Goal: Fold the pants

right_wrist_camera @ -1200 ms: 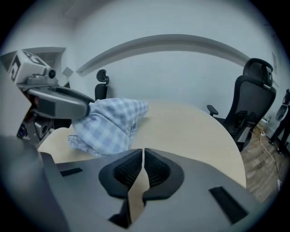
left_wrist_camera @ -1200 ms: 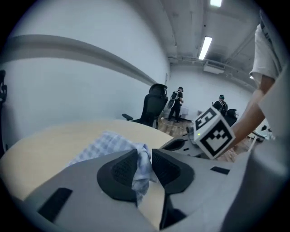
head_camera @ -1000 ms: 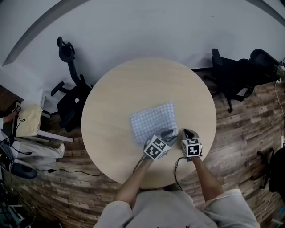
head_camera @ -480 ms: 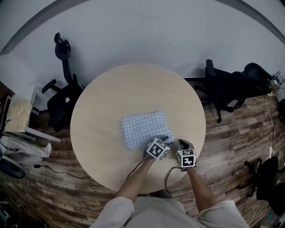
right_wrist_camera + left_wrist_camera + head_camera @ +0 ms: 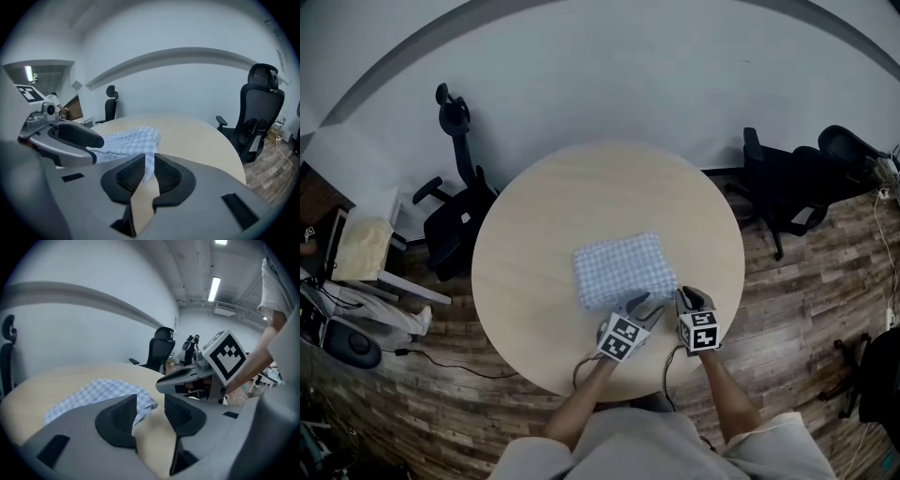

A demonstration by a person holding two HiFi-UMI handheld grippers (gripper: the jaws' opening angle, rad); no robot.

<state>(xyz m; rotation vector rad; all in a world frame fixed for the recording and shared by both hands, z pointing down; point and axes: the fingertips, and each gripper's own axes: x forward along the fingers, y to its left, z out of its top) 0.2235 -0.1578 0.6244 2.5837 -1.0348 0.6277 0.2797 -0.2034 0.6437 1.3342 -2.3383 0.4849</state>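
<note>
The blue-and-white checked pants [image 5: 622,270] lie folded into a small rectangle near the middle of the round wooden table [image 5: 534,253]. My left gripper [image 5: 639,305] hovers at their near edge. Its jaws have just been opening and stand open with only bare table between them [image 5: 151,401]; the cloth [image 5: 93,392] lies just beyond its left jaw. My right gripper [image 5: 685,298] is at the near right corner. Its jaws [image 5: 150,161] have just been opening to a narrow gap, and a tip of the cloth [image 5: 126,140] shows through it, not pinched.
A black office chair [image 5: 455,202] stands beyond the table at the left, and others [image 5: 787,187] at the right. A seat with a pale cushion [image 5: 361,248] sits far left. The table's near edge [image 5: 609,389] is close behind both grippers.
Both grippers have drawn back a little from the pants' near edge toward the person. The left jaws have spread wide and the right jaws have parted slightly. The pants lie still.
</note>
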